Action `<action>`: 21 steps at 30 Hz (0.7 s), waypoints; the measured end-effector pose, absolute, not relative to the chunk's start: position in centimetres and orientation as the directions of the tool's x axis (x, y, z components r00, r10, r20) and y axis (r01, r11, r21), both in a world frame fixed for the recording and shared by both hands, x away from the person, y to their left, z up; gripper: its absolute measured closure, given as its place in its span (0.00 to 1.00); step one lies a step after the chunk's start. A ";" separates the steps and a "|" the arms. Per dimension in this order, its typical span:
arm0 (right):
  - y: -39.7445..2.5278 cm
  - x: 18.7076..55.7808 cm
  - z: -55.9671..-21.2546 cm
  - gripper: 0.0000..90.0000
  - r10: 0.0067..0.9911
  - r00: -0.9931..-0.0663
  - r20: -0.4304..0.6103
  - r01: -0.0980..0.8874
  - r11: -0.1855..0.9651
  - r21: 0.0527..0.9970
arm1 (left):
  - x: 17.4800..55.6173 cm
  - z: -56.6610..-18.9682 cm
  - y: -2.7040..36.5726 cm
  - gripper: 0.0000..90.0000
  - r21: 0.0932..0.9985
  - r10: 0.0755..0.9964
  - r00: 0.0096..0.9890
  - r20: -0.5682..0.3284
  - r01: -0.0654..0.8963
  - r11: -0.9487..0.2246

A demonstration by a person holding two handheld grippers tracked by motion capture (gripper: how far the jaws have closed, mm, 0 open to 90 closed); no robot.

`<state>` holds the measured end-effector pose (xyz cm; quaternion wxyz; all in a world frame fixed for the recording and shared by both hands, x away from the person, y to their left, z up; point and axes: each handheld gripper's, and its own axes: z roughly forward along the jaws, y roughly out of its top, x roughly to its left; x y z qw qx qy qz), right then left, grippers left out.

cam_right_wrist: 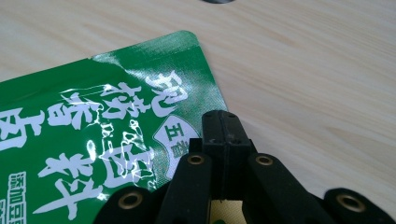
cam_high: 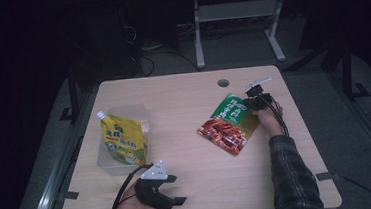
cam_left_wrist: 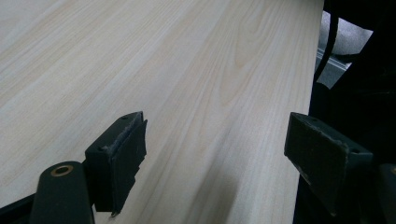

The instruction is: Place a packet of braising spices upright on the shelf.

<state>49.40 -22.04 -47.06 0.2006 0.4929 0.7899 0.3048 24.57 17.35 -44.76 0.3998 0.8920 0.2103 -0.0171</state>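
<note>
A flat food pouch (cam_high: pixel 227 124), green at its top and red with a meat picture lower down, lies right of centre on the wooden table (cam_high: pixel 189 109). My right gripper (cam_high: pixel 253 100) is shut on the pouch's green right edge. In the right gripper view the jaws (cam_right_wrist: pixel 222 123) are pressed together over the edge of the green pouch (cam_right_wrist: pixel 93 130), which bears white lettering. My left gripper (cam_high: pixel 177 189) rests near the table's front edge, its jaws pointing right. In the left gripper view it (cam_left_wrist: pixel 217 126) stands open over bare wood with nothing between its pads.
A yellow spouted pouch (cam_high: pixel 121 139) stands in a shallow open box (cam_high: pixel 109 163) at the table's left. A round cable hole (cam_high: pixel 223 83) sits near the far edge. The table's right edge (cam_left_wrist: pixel 308 93) lies just past my left gripper's jaws, with dark floor beyond.
</note>
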 end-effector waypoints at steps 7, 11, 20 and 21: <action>-20.9 47.8 -46.9 1.00 0.858 -0.512 -0.028 0.631 0.398 0.666 | 24.6 -44.7 17.4 0.22 0.711 0.365 0.909 -0.201 0.392 -0.584; -20.2 46.5 -46.8 1.00 0.819 -0.572 -0.027 0.606 0.445 0.660 | 24.6 -44.7 17.4 0.22 0.710 0.365 0.909 -0.200 0.391 -0.585; -18.4 44.1 -46.8 1.00 0.749 -0.663 0.002 0.557 0.491 0.670 | 24.6 -44.6 17.4 0.22 0.718 0.370 0.906 -0.205 0.396 -0.573; -18.1 43.9 -46.8 1.00 0.741 -0.671 -0.008 0.549 0.505 0.666 | 24.7 -44.6 17.4 0.22 0.719 0.372 0.905 -0.207 0.398 -0.569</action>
